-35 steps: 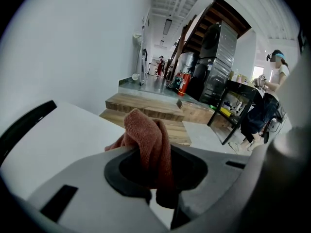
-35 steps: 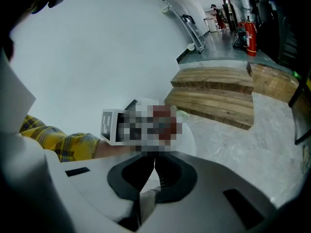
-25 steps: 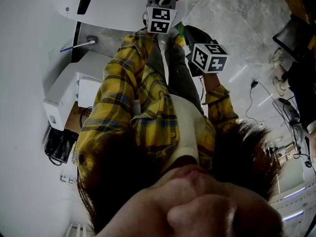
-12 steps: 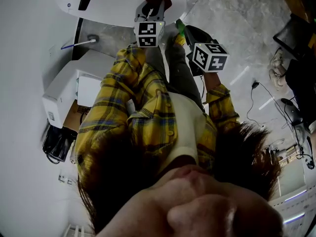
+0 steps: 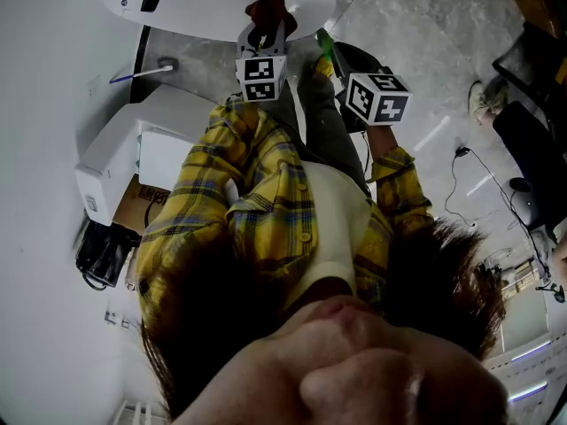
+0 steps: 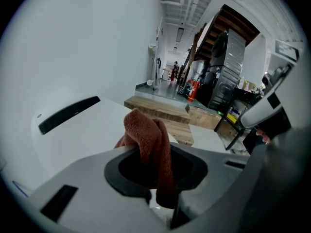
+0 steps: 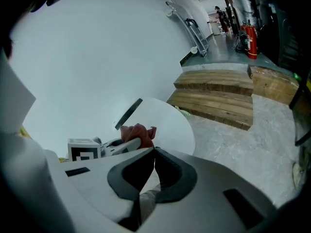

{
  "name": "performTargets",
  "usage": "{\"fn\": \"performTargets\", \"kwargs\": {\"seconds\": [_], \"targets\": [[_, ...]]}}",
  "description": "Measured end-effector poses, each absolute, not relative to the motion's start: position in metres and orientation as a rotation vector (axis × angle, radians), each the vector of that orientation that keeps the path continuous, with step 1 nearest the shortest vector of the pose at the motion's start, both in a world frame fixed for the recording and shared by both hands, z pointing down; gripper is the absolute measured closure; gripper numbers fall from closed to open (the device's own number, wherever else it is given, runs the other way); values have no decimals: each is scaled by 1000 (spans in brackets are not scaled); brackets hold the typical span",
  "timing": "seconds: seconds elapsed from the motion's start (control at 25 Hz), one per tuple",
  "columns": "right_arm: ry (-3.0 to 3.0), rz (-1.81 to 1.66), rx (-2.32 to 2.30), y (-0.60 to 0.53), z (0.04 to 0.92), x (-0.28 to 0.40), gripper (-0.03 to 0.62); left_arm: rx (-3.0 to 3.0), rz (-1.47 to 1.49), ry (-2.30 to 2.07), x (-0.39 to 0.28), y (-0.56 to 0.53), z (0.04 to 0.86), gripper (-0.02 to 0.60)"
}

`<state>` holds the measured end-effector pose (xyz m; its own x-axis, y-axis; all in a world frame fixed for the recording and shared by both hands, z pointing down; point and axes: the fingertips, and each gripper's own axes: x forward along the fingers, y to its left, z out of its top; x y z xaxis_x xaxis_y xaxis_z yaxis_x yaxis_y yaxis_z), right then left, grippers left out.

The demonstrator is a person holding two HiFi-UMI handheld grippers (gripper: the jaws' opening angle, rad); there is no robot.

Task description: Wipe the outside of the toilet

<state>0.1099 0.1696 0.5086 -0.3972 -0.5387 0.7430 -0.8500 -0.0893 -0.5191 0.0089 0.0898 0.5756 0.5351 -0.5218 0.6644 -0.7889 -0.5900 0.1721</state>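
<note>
Currently: two grippers, one cloth, one toilet. Left gripper [image 5: 262, 41] is clamped on the rust-red cloth [image 6: 150, 144]. The cloth bunches up above the jaws and hangs down between them. In the head view this gripper sits at 12 o'clock, with the cloth over the white toilet [image 5: 204, 3] lid near its rim. Can't tell whether the cloth touches the lid.

Right gripper [image 7: 154, 151] has its jaws pressed together on nothing. In the head view it is at about 1 o'clock, just beside the left one and off the lid's edge.

One black strip [image 6: 68, 114] on the lid, at 10 o'clock in the left gripper view. The person wears a yellow plaid shirt [image 5: 266, 202].

Surface: grey mottled floor [image 5: 425, 25], plain white wall [image 7: 97, 42].

Room: two wooden steps [image 7: 216, 96] at 2 o'clock in the right gripper view, one red fire extinguisher [image 7: 249, 40] past them. Two white boxes [image 5: 124, 158] at 9 o'clock in the head view.
</note>
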Motion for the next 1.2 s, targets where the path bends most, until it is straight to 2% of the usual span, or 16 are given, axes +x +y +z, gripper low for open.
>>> {"fn": "performTargets", "kwargs": {"seconds": [0.52,1.2], "targets": [[-1851,1489,1523,181,515,119,568,2258,982,-961,13,127,639,483],[-1822,1522,1555,183,522,129,568,2328,1066,-771,64,126,660,483]]}}
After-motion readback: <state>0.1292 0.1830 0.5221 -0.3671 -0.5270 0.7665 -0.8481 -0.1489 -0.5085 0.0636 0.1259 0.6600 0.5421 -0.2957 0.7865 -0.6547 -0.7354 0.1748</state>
